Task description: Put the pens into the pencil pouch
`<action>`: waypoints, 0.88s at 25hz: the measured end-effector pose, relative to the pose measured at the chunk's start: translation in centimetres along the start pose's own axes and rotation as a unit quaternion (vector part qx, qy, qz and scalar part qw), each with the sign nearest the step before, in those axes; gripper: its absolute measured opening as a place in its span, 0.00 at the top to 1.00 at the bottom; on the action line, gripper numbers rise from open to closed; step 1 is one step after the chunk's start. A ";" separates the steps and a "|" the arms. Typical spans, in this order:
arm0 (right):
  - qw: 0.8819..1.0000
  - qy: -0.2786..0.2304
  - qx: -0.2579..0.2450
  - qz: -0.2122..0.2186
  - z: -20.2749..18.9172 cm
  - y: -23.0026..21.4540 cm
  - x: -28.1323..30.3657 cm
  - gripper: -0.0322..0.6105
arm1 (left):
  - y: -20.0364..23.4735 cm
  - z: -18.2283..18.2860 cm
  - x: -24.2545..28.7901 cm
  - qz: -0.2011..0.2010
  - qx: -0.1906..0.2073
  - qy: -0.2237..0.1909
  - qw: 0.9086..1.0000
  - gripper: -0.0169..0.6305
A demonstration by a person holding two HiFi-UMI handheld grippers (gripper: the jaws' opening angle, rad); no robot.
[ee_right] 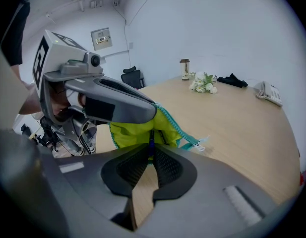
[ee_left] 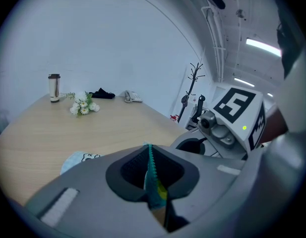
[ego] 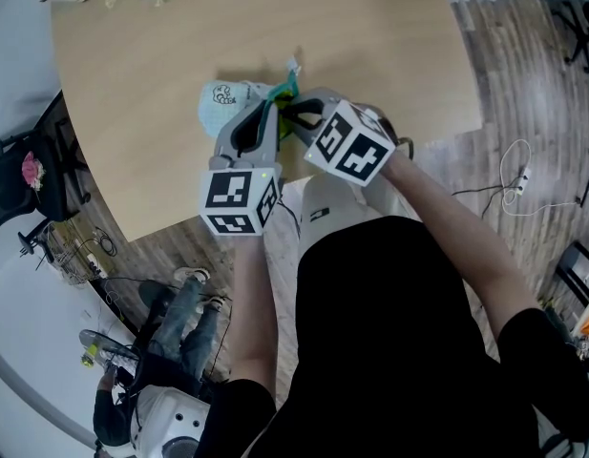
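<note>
Working surface: round wooden table [ego: 160, 65]; both grippers operate over its near edge.
Pencil pouch: pale blue pencil pouch [ego: 222, 98], its far end apparently resting on the table and its near end raised. The mouth is unzipped, and the yellow-green lining [ee_right: 130, 133] faces the right gripper.
Left gripper: left gripper [ee_left: 149, 155] is clenched on the teal zipper edge [ee_left: 152, 175], holding the upper side of the mouth up and open.
Right gripper: right gripper [ee_right: 153, 146] is pinched on a thin dark pen [ee_right: 152, 135], its jaws nearly together.
Pen: only a short stretch shows beyond the pads. Its long axis runs on from the jaws, straight toward the lining. How far the tip sits inside cannot be told.
Zip pull: zip pull [ee_right: 205, 143] hangs at the right of the mouth, clear of the pen's line.
Deciding relation: the mouth lies directly ahead of the right fingertips, just beyond them. The right hand carries the pen; the left only braces the pouch.
Assessment: insertion appears under way. The next move calls for a push along the pen's axis, then a release inside the lining.
</note>
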State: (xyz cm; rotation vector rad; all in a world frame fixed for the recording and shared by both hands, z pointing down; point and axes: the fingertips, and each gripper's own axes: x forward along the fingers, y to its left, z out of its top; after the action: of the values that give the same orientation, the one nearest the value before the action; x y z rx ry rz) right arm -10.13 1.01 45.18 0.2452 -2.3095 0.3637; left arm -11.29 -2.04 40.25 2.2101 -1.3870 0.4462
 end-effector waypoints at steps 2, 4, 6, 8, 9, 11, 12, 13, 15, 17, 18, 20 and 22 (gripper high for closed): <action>1.000 -0.004 0.003 -0.004 -0.1 -0.1 -0.2 0.89 | 0.0 0.0 0.0 0.001 0.001 -0.001 1.000 0.95; 1.000 -0.008 0.006 -0.004 -0.2 -0.1 -0.5 0.89 | -0.2 -0.1 0.0 0.001 0.003 0.001 1.000 0.95; 1.000 -0.012 0.005 -0.004 -0.1 -0.2 -1.0 0.89 | -0.3 -0.2 0.0 -0.003 0.007 0.006 1.000 0.95; 1.000 -0.016 0.004 -0.007 0.0 -0.4 -1.5 0.89 | -0.4 -0.3 0.1 -0.004 0.010 0.010 1.000 0.95; 1.000 -0.019 0.006 -0.011 0.0 -0.6 -1.8 0.89 | -0.4 -0.3 0.1 -0.004 0.010 0.011 1.000 0.95; 0.999 -0.025 0.010 -0.018 0.2 -1.0 -2.4 0.89 | -0.3 -0.2 0.2 -0.002 0.010 0.011 1.000 0.95; 0.999 -0.028 0.011 -0.021 0.3 -1.2 -2.7 0.89 | -0.3 -0.2 0.3 -0.001 0.010 0.012 1.000 0.95; 0.999 -0.030 0.012 -0.024 0.3 -1.4 -3.0 0.89 | -0.3 -0.2 0.4 -0.001 0.011 0.013 1.000 0.95; 0.999 -0.034 0.015 -0.031 0.4 -1.8 -3.5 0.89 | -0.3 -0.1 0.6 -0.002 0.011 0.016 1.000 0.95; 0.998 -0.040 0.017 -0.040 0.5 -2.4 -4.2 0.89 | -0.5 0.1 0.9 -0.003 0.012 0.019 1.000 0.95; 0.998 -0.043 0.019 -0.045 0.6 -2.7 -4.6 0.89 | -0.5 0.2 1.1 -0.004 0.013 0.020 1.000 0.95; 0.997 -0.049 0.025 -0.056 0.6 -3.3 -5.3 0.89 | -0.7 0.5 1.5 -0.006 0.014 0.022 1.000 0.95; 0.996 -0.055 0.030 -0.068 0.6 -3.9 -6.0 0.89 | -0.9 0.7 1.8 -0.008 0.016 0.022 1.000 0.95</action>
State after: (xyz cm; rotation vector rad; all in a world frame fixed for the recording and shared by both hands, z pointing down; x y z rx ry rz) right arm -5.32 -2.48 41.13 0.4610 -2.3766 0.3585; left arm -9.73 -3.42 40.43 2.2213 -1.3468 0.5126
